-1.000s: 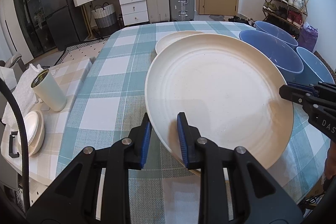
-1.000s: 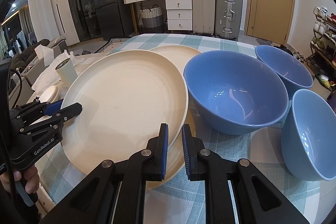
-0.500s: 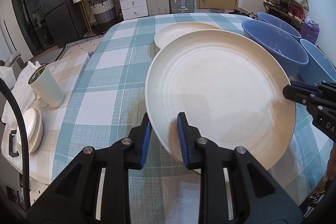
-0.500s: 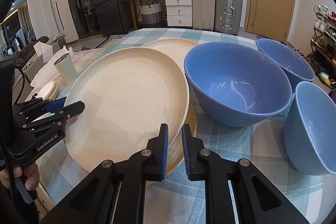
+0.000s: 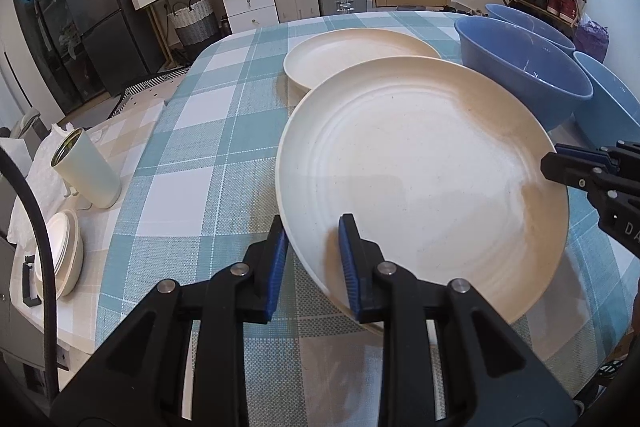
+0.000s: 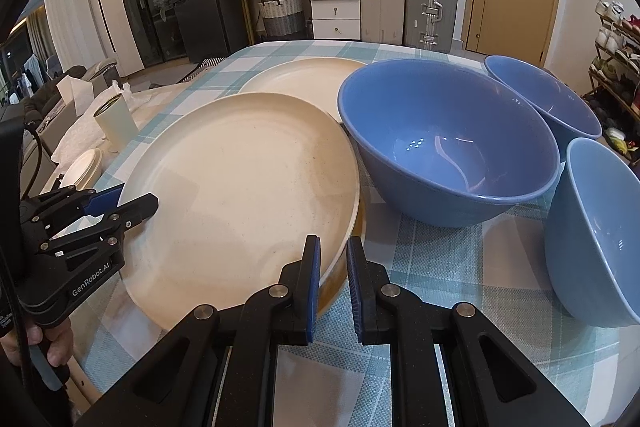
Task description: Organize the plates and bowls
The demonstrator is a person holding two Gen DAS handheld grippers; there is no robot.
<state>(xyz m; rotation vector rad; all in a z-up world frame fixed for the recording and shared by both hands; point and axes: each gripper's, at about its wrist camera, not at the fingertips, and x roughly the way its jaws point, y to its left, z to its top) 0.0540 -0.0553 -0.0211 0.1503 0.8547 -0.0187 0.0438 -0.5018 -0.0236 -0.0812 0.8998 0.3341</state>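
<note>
A large cream plate (image 5: 420,179) hangs tilted just above the checked tablecloth, held at two sides. My left gripper (image 5: 312,227) is shut on its near-left rim. My right gripper (image 6: 334,247) is shut on the plate (image 6: 240,187) at its right rim. Each gripper shows in the other's view: the right gripper (image 5: 560,163) at the plate's right edge, the left gripper (image 6: 132,203) at its left edge. Behind it a second cream plate (image 5: 360,47) lies on the table. Three blue bowls stand to the right: a big bowl (image 6: 440,147), a far bowl (image 6: 544,99) and a near bowl (image 6: 600,227).
On a lower side table at the left stand a cream cup (image 5: 86,163) and a stack of small white dishes (image 5: 60,255) beside crumpled tissue. The big bowl sits close against the held plate's right rim. A hand (image 6: 40,343) grips the left tool.
The held plate has sunk a little toward the table with the left gripper. More of the far plate now shows beyond it. Both grips are unchanged.
</note>
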